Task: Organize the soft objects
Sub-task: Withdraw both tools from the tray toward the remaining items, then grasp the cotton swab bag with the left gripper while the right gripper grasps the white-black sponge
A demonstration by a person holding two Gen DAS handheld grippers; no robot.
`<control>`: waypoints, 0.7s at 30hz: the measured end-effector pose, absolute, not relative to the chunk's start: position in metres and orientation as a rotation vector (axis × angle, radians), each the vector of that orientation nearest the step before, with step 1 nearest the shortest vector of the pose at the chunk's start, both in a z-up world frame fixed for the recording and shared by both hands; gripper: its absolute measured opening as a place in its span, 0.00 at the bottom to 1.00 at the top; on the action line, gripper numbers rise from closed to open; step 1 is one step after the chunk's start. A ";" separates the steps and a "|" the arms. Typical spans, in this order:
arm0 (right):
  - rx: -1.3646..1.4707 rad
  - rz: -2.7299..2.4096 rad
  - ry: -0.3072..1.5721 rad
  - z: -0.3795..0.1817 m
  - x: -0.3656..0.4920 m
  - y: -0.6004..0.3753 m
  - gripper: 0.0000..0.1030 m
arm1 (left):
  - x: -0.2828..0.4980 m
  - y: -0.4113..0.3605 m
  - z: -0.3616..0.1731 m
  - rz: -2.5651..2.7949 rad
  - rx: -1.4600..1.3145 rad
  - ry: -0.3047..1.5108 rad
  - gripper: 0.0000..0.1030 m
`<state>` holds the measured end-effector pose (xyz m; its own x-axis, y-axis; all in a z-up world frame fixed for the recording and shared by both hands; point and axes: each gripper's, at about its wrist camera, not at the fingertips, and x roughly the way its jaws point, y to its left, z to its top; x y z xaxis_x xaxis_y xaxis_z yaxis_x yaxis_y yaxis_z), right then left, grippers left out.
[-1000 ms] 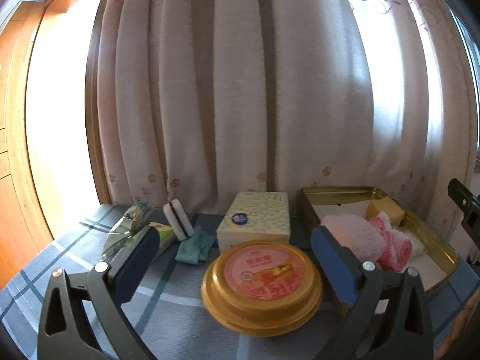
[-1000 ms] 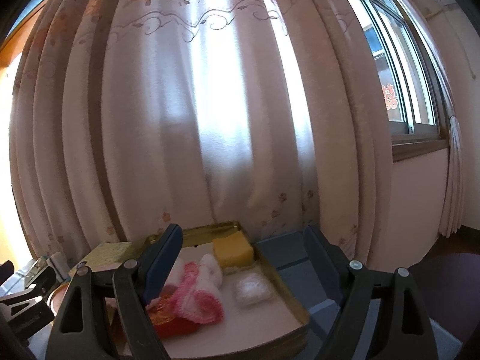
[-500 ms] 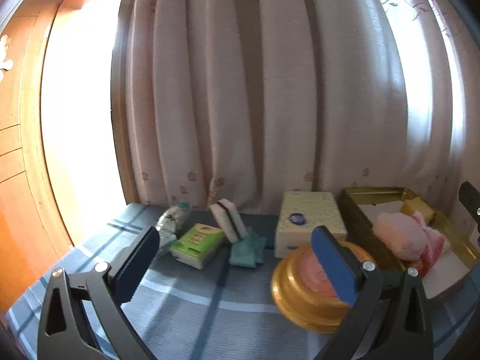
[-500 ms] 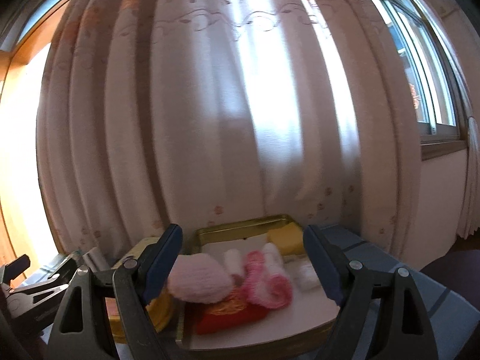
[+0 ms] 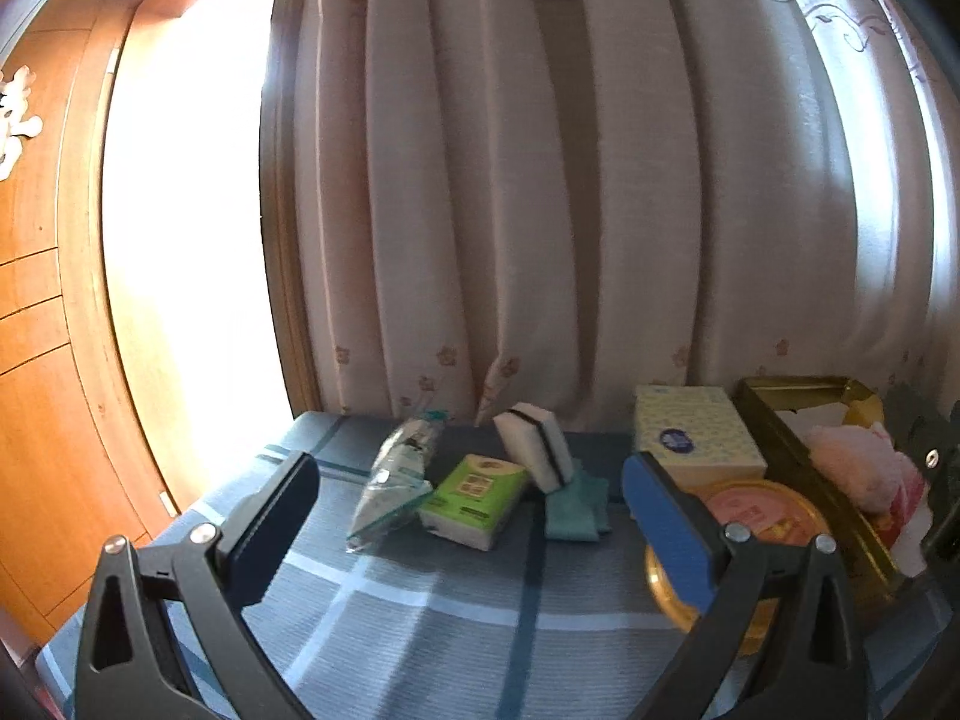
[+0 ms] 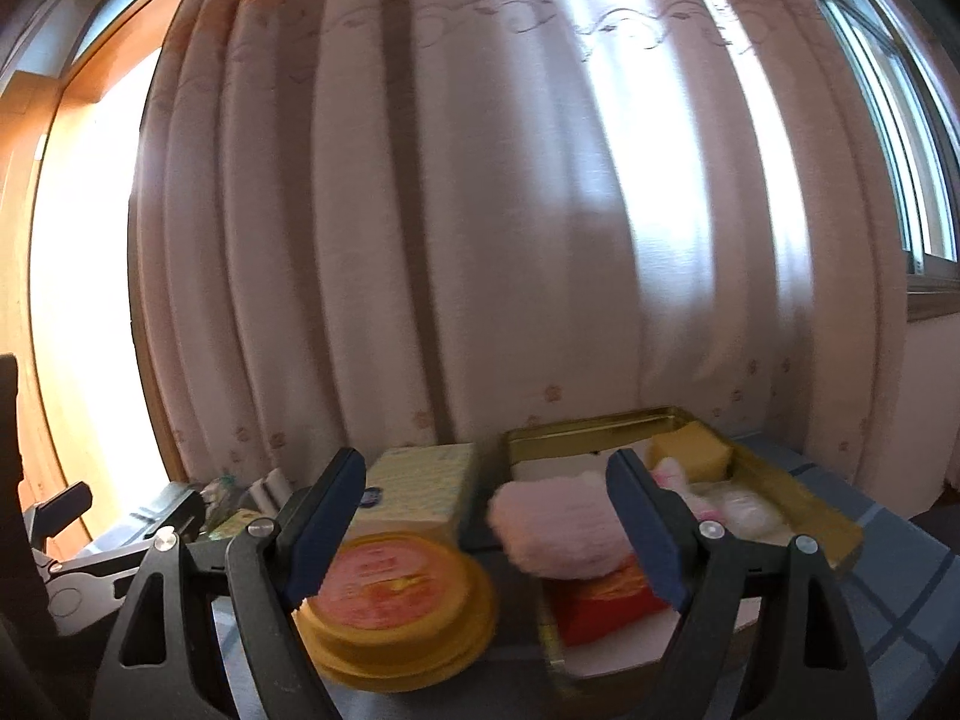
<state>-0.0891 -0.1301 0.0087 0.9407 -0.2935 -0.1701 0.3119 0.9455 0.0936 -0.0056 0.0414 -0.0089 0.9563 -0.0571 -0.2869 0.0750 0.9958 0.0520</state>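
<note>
Left hand-held gripper (image 5: 465, 507): jaws spread wide, nothing between them, hovering over the near part of the surface. Right hand-held gripper (image 6: 486, 507): jaws likewise spread, empty, held just in front of the tin.

Count on the surface, left group: one clear plastic packet (image 5: 396, 480), one green tissue pack (image 5: 474, 498), one white sponge with a dark band (image 5: 534, 447) leaning tilted against that pack, one teal cloth (image 5: 573, 507) lying under the sponge's right end. Centre: one yellow tissue box (image 5: 696, 441), far side; one round gold tin with a pink lid (image 6: 390, 600) just in front of it.

Right: one rectangular gold tin (image 6: 774, 480), open, holding the soft items: one fluffy pink ball (image 6: 552, 531) at its near left, one red pouch (image 6: 606, 603) below it, one yellow sponge (image 6: 693, 453) at the far corner, one pink-and-white rolled cloth (image 6: 681, 480), partly hidden, and one whitish bundle (image 6: 744, 507), too blurred to name.

Surface (image 5: 420, 600): blue-grey cloth with pale and dark stripes. Pale floral curtain (image 5: 540, 180) behind; wooden panelling (image 5: 36, 360) far left; window frame (image 6: 924, 210) far right.
</note>
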 end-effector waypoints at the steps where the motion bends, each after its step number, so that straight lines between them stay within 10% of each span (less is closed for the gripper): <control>1: 0.117 -0.299 0.160 0.008 -0.086 -0.125 0.82 | -0.004 0.044 -0.009 -0.063 0.065 0.290 1.00; 21: 0.121 -0.235 0.230 0.003 -0.019 -0.045 0.82 | 0.058 0.125 -0.013 0.112 0.088 0.378 1.00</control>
<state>-0.0193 -0.0451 0.0032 0.9466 -0.2167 -0.2389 0.2441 0.9654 0.0915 0.0582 0.1246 -0.0134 0.9234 0.1258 -0.3626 -0.0928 0.9899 0.1070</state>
